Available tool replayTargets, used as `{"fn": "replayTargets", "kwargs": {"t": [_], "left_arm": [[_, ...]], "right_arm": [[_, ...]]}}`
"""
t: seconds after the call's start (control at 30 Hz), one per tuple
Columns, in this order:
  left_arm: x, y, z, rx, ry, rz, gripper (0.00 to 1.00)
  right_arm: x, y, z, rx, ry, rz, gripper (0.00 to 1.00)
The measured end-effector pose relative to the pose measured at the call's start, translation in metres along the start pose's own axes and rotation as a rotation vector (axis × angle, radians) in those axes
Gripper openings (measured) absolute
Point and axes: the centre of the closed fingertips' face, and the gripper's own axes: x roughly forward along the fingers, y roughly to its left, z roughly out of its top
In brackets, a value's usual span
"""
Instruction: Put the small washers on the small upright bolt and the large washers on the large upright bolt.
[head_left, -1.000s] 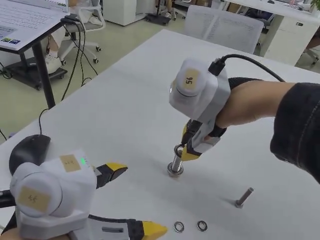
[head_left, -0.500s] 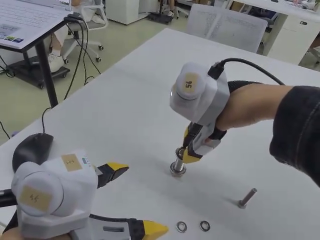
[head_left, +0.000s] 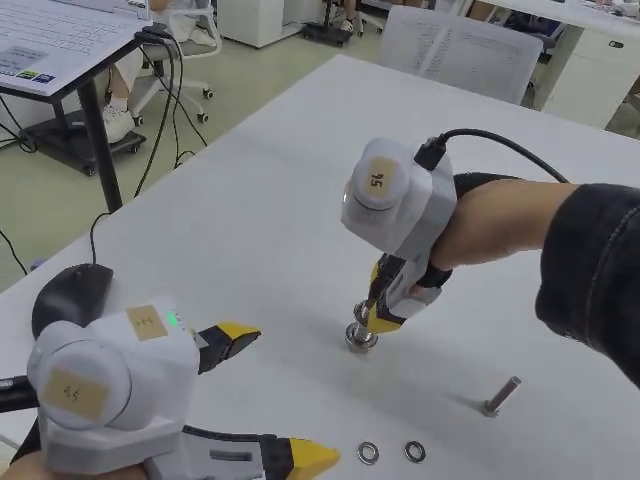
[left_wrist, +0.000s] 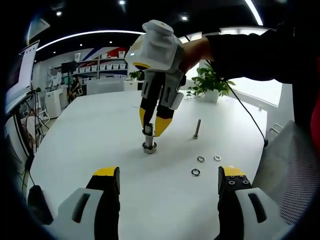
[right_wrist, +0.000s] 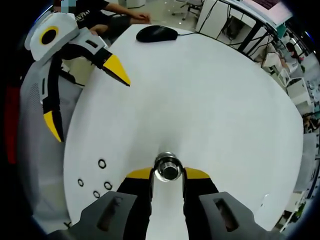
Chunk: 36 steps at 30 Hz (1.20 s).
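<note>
Right gripper (head_left: 372, 316) is over the large upright bolt (head_left: 359, 336) mid-table. Its jaws are narrow, pinching what reads as a large washer (right_wrist: 158, 170) ringed on the bolt tip. Judged mid-drop, not yet let go. Bolt foot looks wider: head or washers already on, can't tell.

Left gripper (head_left: 278, 397) hangs near left, jaws wide, nothing btwn them.

Small upright bolt (head_left: 497, 396) stands right of the large one, well apart, shaft bare. Loose washers (head_left: 368, 453) lie flat on the white table (head_left: 230, 220) at the near edge, btwn left gripper and small bolt. Two show in head view, three in left gripper view; too small to tell which size.

Handling, prob.: washers are stiff steel, light, thin and slick. Flat on a hard top they'll skate, so nip edge-on across the rim w/ the hole left free. Bolts stand on their heads only, so a sideways nudge could tip them; come straight down.
</note>
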Motion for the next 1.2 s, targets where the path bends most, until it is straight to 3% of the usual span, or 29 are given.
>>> {"fn": "replayTargets", "kwargs": {"t": [1.2], "left_arm": [[0.000, -0.001, -0.002, 0.001, 0.009, -0.001, 0.80]], "right_arm": [[0.024, 0.005, -0.004, 0.015, -0.003, -0.006, 0.24]]}}
